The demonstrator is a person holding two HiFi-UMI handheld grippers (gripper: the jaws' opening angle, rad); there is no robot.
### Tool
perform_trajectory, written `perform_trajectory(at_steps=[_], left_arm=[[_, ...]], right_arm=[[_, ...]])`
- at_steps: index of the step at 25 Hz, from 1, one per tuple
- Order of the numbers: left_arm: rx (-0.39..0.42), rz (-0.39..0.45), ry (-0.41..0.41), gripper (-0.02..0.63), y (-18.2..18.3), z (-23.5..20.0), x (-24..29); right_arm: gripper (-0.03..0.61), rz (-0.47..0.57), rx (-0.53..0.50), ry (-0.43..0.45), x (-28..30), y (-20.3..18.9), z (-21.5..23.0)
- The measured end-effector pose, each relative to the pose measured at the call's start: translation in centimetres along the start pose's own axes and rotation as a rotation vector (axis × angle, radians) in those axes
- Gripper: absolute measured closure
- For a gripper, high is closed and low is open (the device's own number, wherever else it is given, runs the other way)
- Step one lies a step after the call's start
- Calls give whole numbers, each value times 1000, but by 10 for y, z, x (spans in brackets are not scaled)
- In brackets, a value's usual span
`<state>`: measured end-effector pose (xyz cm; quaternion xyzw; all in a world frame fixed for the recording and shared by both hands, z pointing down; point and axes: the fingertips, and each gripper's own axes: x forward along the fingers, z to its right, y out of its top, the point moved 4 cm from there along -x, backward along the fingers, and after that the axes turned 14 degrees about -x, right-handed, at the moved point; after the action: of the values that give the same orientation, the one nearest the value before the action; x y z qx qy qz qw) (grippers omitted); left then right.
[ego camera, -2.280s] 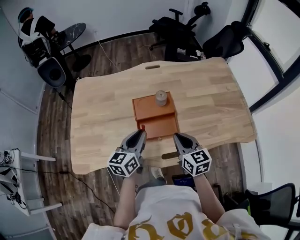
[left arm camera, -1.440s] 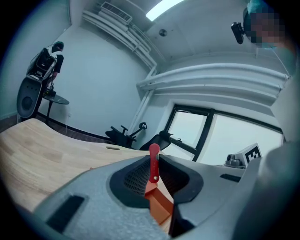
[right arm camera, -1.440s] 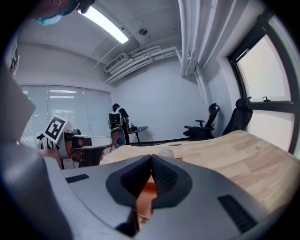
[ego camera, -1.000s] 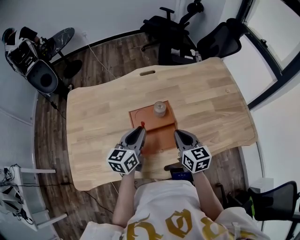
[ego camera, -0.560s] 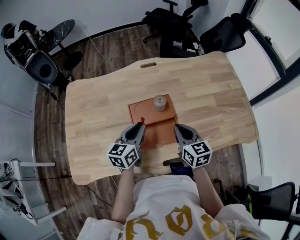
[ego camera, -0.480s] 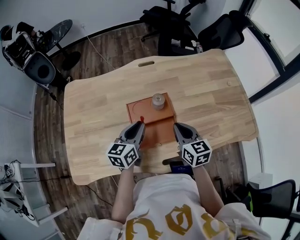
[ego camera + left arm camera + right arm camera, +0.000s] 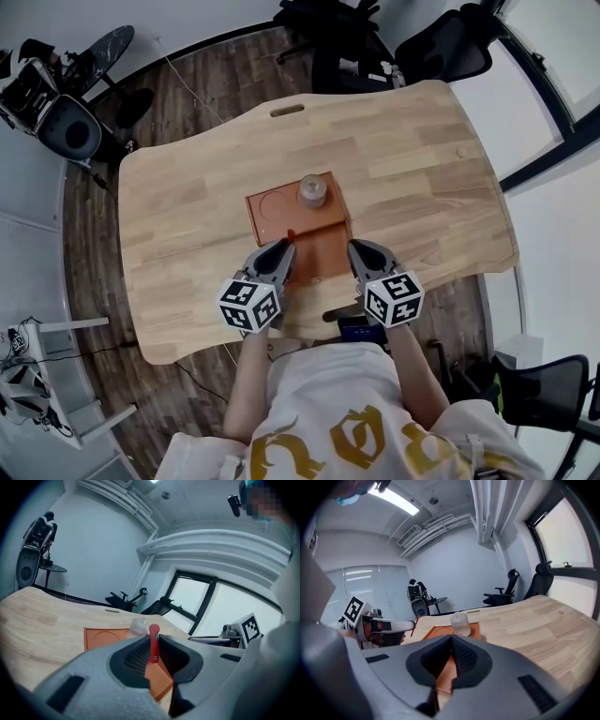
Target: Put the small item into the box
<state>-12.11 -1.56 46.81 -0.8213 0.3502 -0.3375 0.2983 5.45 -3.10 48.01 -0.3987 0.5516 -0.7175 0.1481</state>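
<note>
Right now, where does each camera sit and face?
Head view: on the person's head, facing steeply down at the orange box; both forearms, left gripper and right gripper show.
Left gripper view: rides the left gripper, looking along its jaws, shut on a small red item, over the box; right gripper at right.
Right gripper view: rides the right gripper, looking along its shut jaws toward the box; left gripper at left.
Shared: both gripper views show the clear jar on the box.
</note>
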Motion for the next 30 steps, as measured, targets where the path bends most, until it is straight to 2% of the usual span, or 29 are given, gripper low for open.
perform_trajectory(at_steps=[11, 30], left_arm=[[-14, -41, 29, 558, -14, -16, 11], [-17, -152, 29, 558, -38, -32, 31]], right_arm=[[567, -43, 11, 24, 16, -14, 5], [566, -113, 46, 42, 35, -34, 9]])
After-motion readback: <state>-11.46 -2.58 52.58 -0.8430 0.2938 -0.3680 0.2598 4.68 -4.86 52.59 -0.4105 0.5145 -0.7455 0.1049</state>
